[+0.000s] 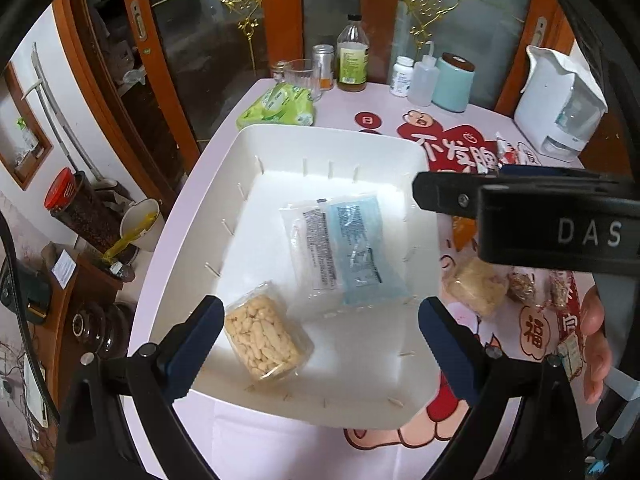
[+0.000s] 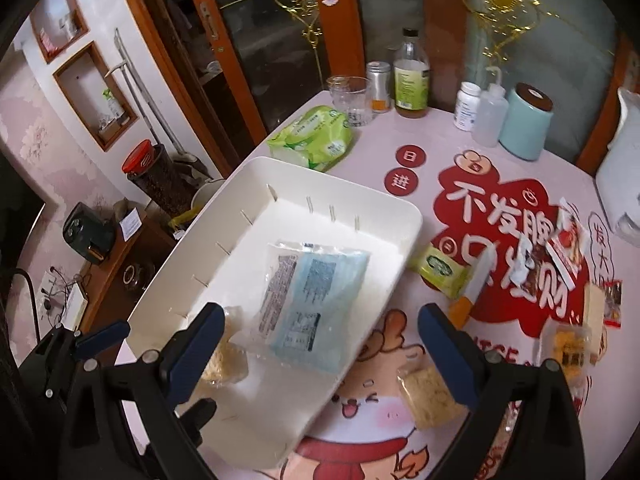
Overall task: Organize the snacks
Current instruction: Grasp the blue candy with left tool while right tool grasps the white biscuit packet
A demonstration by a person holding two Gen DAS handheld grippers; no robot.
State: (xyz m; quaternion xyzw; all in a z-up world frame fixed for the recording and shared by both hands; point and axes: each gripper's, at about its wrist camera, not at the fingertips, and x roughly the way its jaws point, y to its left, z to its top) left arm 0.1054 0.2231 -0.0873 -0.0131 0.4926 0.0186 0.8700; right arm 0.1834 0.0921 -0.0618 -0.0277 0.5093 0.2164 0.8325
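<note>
A white tray (image 1: 200, 216) sits on the table and holds a clear pack of pale puffed snacks (image 1: 262, 334) and a blue-and-clear flat packet (image 1: 344, 248). My left gripper (image 1: 320, 340) is open and empty above the tray's near part. My right gripper (image 2: 320, 348) is open and empty over the tray's (image 2: 400, 208) right edge; the blue packet (image 2: 308, 300) lies under it. Loose snacks lie right of the tray: a pale crispy block (image 2: 432, 396), a green pack (image 2: 442, 272), a red-and-white packet (image 2: 568, 248), an orange-tipped white stick (image 2: 474, 284).
At the back stand a green wipes pack (image 2: 316, 140), a glass (image 2: 352, 100), bottles (image 2: 410, 80), a teal canister (image 2: 524, 124) and a white kettle (image 1: 560, 104). The right gripper's body (image 1: 540, 216) crosses the left wrist view. More wrapped snacks (image 2: 568, 344) lie at the right.
</note>
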